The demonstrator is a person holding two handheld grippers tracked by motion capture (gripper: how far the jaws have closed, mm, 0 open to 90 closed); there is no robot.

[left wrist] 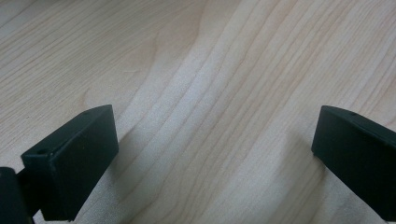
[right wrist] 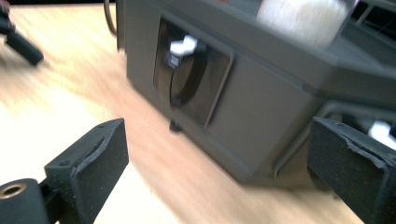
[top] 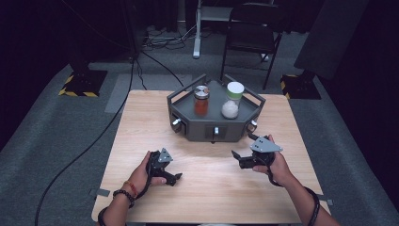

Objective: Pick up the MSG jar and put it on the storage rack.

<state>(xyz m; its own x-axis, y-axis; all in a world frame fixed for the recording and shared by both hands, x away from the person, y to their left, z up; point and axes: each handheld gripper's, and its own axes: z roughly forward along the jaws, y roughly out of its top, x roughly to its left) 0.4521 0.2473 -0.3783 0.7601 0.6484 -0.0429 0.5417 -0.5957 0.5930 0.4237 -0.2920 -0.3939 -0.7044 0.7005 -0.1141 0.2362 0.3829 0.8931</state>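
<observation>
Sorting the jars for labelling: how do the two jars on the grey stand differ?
The left jar holds red contents under a metallic lid; the right jar holds white contents under a white lid. The right jar looks taller and wider than the left jar. Both stand upright, lidded, on the grey stand.

It looked like a recording studio or lab set up for capturing demonstrations. Black curtains (top: 42, 28) closed off the top and sides of the frame, and grey carpet (top: 47, 141) covered the floor. A lone wooden table (top: 141, 122) stood at the centre. Stand bases marked with yellow-and-black hazard tape (top: 82, 84) sat at the upper left and upper right, cables (top: 162, 40) trailed across the floor at the top, and a black folding chair (top: 251, 33) stood at the upper middle.
</observation>
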